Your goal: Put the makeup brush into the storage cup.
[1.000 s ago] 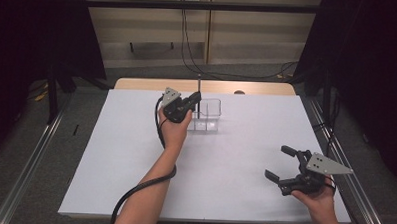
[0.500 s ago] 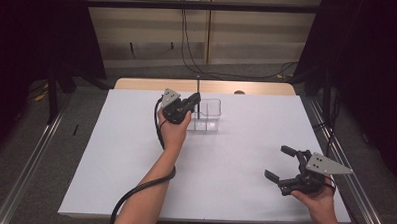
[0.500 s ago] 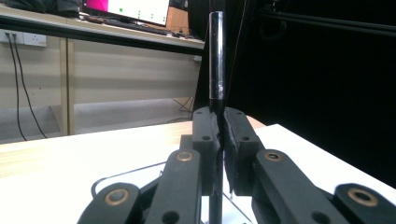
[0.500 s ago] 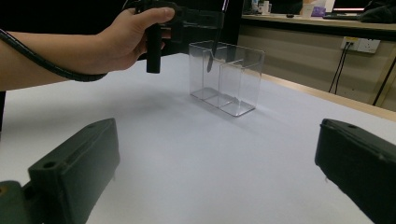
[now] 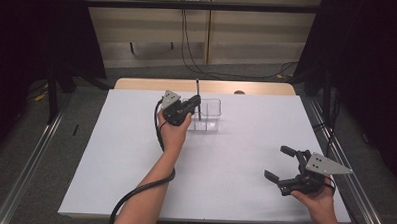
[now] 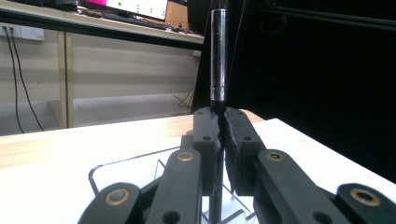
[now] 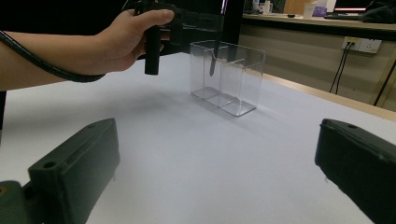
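A dark pen (image 6: 218, 60), upright, is clamped between the fingers (image 6: 205, 140) of the left gripper (image 5: 189, 107), its lower end inside a compartment of the clear box (image 5: 209, 115) at the far middle of the white surface (image 5: 125, 154); the vertical hold probably suits lowering into the narrow cell. The right gripper (image 5: 289, 167), fingers spread and empty, hovers at the near right, well apart, likely waiting.
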`<state>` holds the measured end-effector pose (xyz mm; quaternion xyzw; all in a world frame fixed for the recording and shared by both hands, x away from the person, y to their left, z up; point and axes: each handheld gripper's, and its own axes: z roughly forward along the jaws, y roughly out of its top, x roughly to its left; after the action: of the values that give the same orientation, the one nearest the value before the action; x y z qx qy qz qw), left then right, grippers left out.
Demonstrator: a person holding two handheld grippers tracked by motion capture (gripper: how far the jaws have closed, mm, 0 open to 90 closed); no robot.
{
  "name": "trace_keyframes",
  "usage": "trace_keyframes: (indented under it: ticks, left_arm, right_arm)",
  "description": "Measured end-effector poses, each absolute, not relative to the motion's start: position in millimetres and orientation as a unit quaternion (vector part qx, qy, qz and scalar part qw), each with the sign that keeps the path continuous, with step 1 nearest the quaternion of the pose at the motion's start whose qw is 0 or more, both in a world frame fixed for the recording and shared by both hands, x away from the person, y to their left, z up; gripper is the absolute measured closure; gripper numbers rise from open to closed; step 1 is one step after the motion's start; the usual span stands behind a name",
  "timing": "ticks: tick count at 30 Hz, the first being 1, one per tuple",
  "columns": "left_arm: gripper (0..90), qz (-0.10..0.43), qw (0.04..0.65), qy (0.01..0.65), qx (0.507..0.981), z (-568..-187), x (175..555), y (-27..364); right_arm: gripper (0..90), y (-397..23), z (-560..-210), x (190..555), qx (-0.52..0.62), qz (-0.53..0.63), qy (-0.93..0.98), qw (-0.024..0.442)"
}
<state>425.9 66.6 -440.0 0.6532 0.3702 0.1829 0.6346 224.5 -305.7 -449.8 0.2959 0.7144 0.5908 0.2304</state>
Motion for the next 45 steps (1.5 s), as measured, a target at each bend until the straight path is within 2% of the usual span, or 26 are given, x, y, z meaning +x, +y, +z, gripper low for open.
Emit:
trace_keyframes:
  ticks: [3, 11, 45]
  left_arm:
    - [82.7, 0.182, 0.633, 0.372, 0.654, -439.8, 425.7, 65.7]
    - [70.9, 0.176, 0.638, 0.368, 0.653, -438.6, 424.0, 64.2]
    - [32.5, 0.146, 0.66, 0.316, 0.666, -431.8, 419.0, 57.4]
  right_arm:
    - [0.0, -305.3, -449.8, 224.6, 0.295, 0.591, 0.715, 0.23]
    - [0.0, -304.1, -449.5, 224.2, 0.291, 0.59, 0.717, 0.231]
    - [0.0, -303.3, -450.0, 224.5, 0.293, 0.59, 0.717, 0.229]
